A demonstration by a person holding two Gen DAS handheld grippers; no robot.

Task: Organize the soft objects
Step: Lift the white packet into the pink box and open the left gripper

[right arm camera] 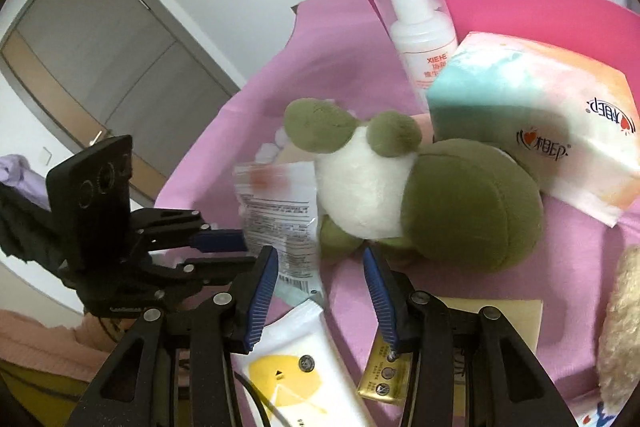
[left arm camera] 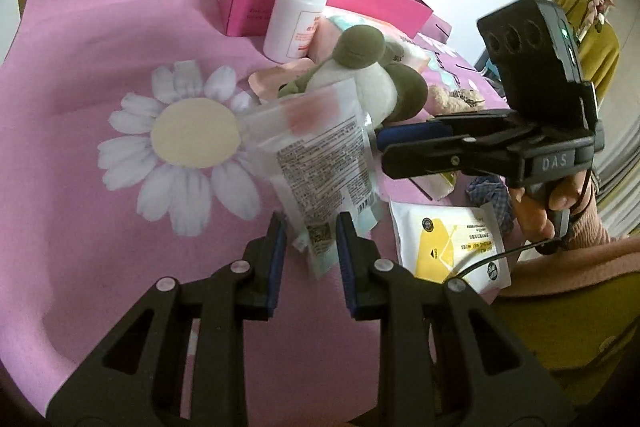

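Two matching black plastic grippers. The left gripper [left arm camera: 311, 247] has open triangular cut-outs in its arms, silver round screws at the joints and ribbed blue pads [left arm camera: 277, 259] on the fingers. The right gripper [left arm camera: 380, 143] carries a black camera block [left arm camera: 532, 47] above its fingers, with three round lenses, a green light, and "DAS" in raised letters below. A black cable [left arm camera: 492, 259] trails under its handle. The person wears a pink ribbed sleeve [left arm camera: 588, 239] over mustard-yellow clothing [left arm camera: 572, 327].
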